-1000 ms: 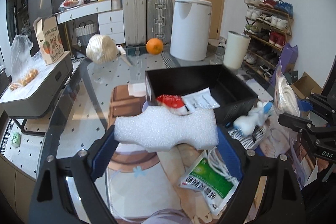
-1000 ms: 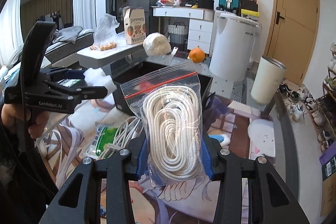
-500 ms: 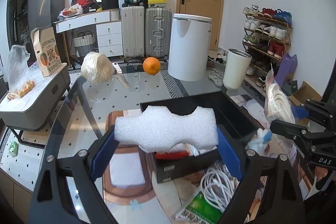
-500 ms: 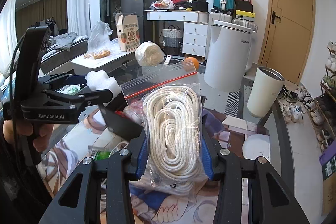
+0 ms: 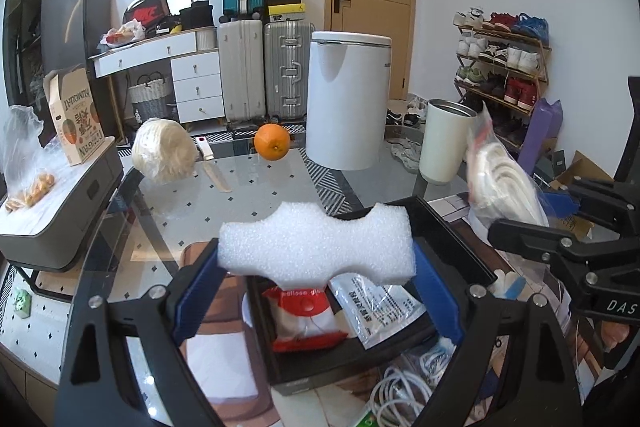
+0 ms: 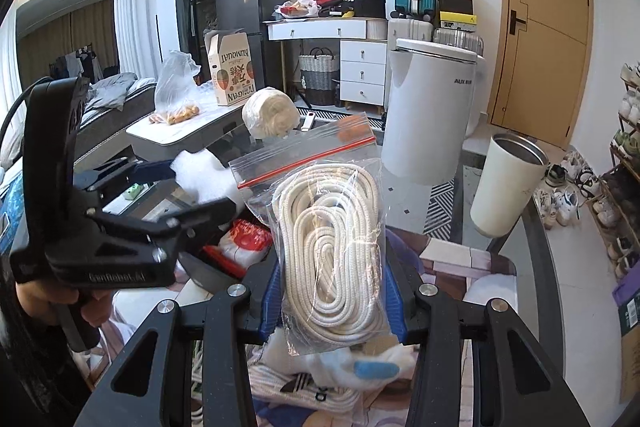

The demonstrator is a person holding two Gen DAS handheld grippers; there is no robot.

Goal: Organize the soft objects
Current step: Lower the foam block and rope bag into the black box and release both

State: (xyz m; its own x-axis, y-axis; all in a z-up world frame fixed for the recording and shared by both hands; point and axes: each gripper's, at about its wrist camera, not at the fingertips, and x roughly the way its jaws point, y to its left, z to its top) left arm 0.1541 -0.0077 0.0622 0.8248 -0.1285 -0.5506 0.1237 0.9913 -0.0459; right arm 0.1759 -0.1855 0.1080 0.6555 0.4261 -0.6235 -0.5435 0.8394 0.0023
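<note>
The left gripper is pinching the foam block over the black box; the right gripper is clamping the bagged rope, risking collision.

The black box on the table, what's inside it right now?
In the black box: a red-and-white packet and a clear printed packet. The foam block in the left gripper covers the back part.

So the worktop is glass with a dark rim, you can see the diamond-pattern floor through it. Far side has an orange, a pale ball of string to its left and a knife between them. Nearer sits a black tray, with a loose white cord and a printed mat close by.
</note>
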